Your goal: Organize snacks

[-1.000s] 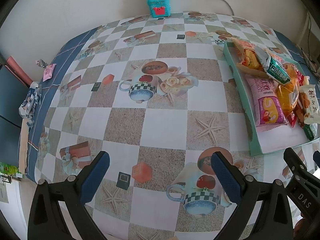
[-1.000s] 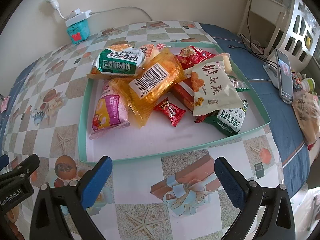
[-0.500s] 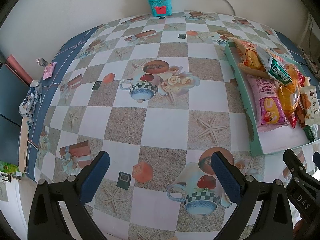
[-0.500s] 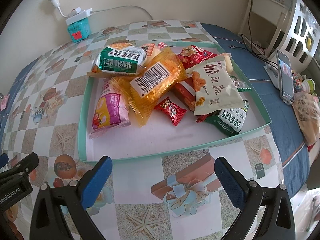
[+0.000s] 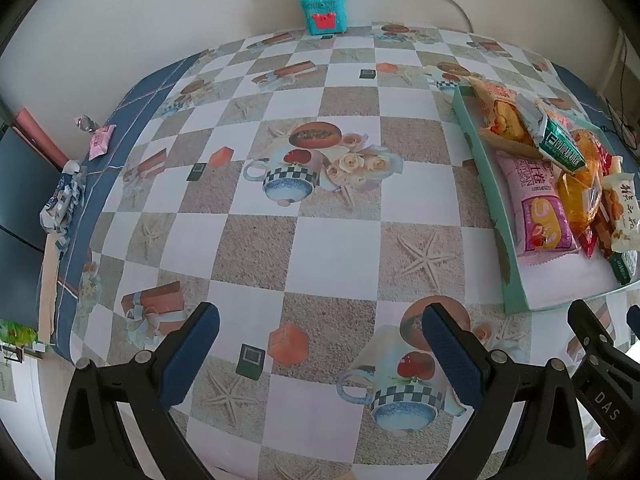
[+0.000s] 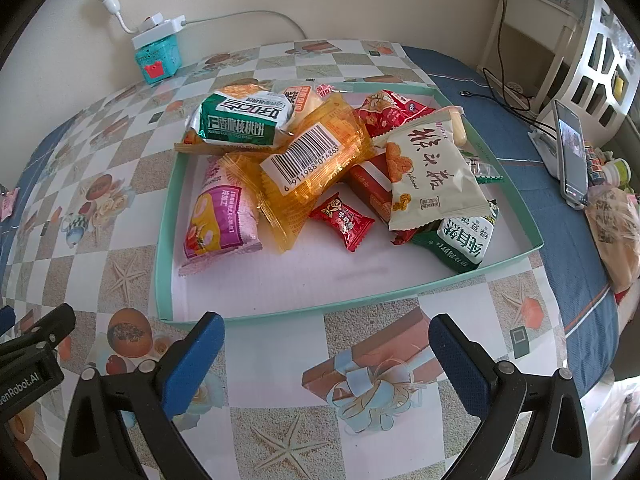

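Observation:
A shallow teal tray (image 6: 280,312) holds a pile of snack packs: a green pack (image 6: 240,124), an orange barcode pack (image 6: 316,160), a pink pack (image 6: 220,216), a small red candy (image 6: 344,220), a cream pack (image 6: 428,176) and a green-white pack (image 6: 460,244). My right gripper (image 6: 326,338) is open and empty, just in front of the tray's near rim. My left gripper (image 5: 320,332) is open and empty over the checked tablecloth, left of the tray (image 5: 480,184). The pink pack (image 5: 536,208) shows there too.
A teal box with a white power strip (image 5: 324,4) stands at the back wall. A small pink wrapper (image 5: 100,142) lies at the table's left edge. A phone on a stand (image 6: 572,156) and a plastic bag (image 6: 612,232) sit on the blue cloth at right.
Both grippers have drawn back slightly and the views tilted a little; the tray and snacks have not moved. Both stay open.

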